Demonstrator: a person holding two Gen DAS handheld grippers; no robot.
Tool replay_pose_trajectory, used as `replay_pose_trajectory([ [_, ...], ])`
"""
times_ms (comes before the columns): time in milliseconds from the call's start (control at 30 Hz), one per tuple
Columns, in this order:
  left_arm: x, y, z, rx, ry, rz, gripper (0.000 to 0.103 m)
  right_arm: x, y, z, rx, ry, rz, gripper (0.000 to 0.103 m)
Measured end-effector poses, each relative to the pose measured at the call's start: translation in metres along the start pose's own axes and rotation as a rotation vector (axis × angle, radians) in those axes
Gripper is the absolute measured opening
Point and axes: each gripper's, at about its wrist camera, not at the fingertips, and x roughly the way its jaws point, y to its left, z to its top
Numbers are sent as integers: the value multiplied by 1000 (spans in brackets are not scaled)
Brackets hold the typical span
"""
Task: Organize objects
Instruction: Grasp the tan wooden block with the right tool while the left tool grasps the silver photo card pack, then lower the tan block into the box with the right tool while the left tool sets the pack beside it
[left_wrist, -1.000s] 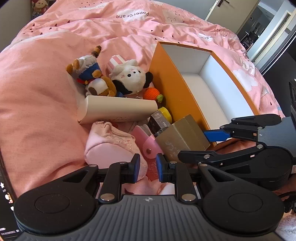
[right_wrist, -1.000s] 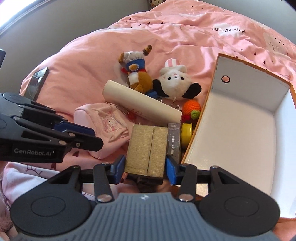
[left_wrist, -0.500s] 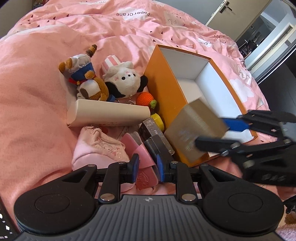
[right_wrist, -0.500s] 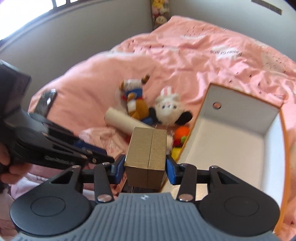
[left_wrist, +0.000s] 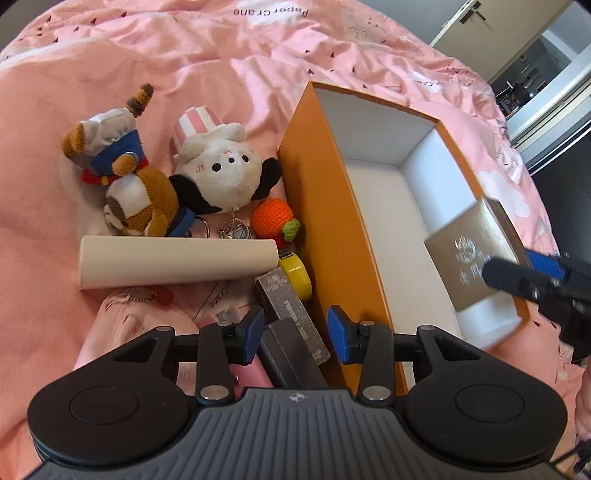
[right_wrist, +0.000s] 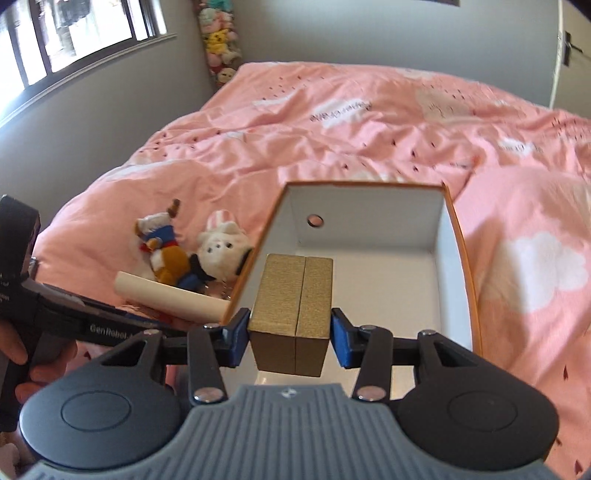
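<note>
My right gripper (right_wrist: 290, 341) is shut on a gold box (right_wrist: 293, 310) and holds it in the air above the near end of the orange box (right_wrist: 460, 236) with white inside. In the left wrist view the gold box (left_wrist: 469, 251) hangs over that orange box (left_wrist: 325, 206) at its right wall. My left gripper (left_wrist: 295, 332) hovers low over a dark slim box (left_wrist: 291, 314) beside the orange box; its jaws are opening and the pads do not press on it.
On the pink duvet (left_wrist: 221, 55) lie a cream tube (left_wrist: 177, 264), a brown plush (left_wrist: 125, 177), a white plush (left_wrist: 218, 170), an orange crochet fruit (left_wrist: 273, 219), a yellow tape (left_wrist: 295, 275) and a pink pouch (left_wrist: 147, 317). A hand (right_wrist: 22, 350) holds the left tool.
The right gripper lifted the gold box off the pile and carried it right, over the orange box. The left gripper slid toward the dark slim boxes and its jaws spread apart.
</note>
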Motion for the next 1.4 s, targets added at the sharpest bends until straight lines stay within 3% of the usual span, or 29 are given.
replay_pose_trajectory([
  [300,46,10,14,-124,79,-3,48,27,-35,-11,94,59,-7,48],
  [467,60,13,16,-160,115,28,46,48,-47,-21,188,144,84,48],
  [567,64,13,15,-143,137,45,42,59,-45,-28,224,185,137,48],
  [900,72,5,15,-107,163,85,34,79,-39,-31,217,231,143,48],
  [1000,64,8,11,-129,129,69,33,80,-41,-32,231,232,136,48],
  [1100,41,1,7,-83,82,72,30,76,-43,-32,240,222,125,48],
  [1267,-7,-8,10,-31,36,-3,25,70,-48,-32,245,208,109,47],
  [1400,-41,-16,16,35,-28,-19,25,63,-50,-30,247,183,104,47],
])
